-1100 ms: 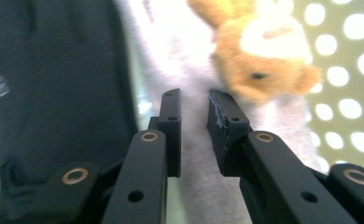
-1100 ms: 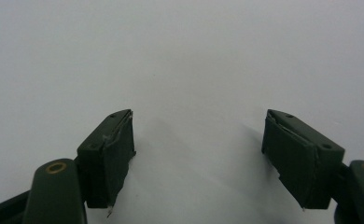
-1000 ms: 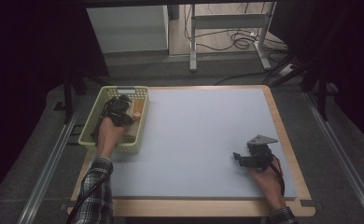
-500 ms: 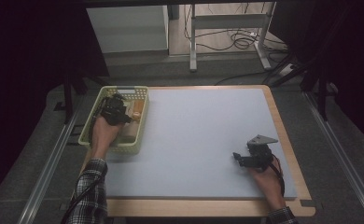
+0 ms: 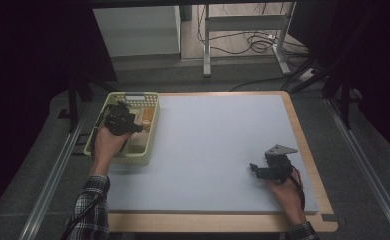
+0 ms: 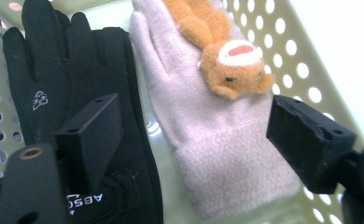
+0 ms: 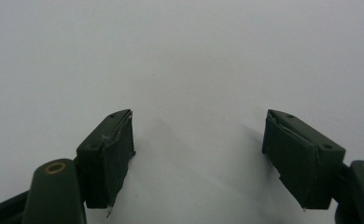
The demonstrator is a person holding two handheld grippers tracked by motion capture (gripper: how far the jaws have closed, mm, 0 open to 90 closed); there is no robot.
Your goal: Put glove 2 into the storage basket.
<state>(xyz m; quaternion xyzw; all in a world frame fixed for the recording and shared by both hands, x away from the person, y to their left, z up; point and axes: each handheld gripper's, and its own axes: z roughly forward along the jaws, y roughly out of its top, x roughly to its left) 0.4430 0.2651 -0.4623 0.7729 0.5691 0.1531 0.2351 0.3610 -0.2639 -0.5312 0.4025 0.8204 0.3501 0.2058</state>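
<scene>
Left gripper (image 6: 194, 135) over the basket (image 5: 150, 127), jaws just been opening, wide now w/ nothing between them; pink glove (image 6: 217, 135) lies below beside a black glove (image 6: 77, 70). Right gripper (image 7: 199, 158) wide open, empty, on the mat (image 5: 218, 140).

Black glove (image 6: 73, 84), pink glove (image 6: 208, 126) with orange bear (image 6: 222, 56), pale green basket (image 6: 306, 60)

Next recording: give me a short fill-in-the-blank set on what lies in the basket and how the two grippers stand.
1. In the pale green basket, a black glove lies beside a ____ glove.
2. On that lighter glove rests an orange plush ____.
3. The left gripper has just been opening its jaws above the gloves; they grip ____.
4. The right gripper hangs over the bare grey mat with its jaws ____.

Missing words: pink; toy; nothing; open
</scene>
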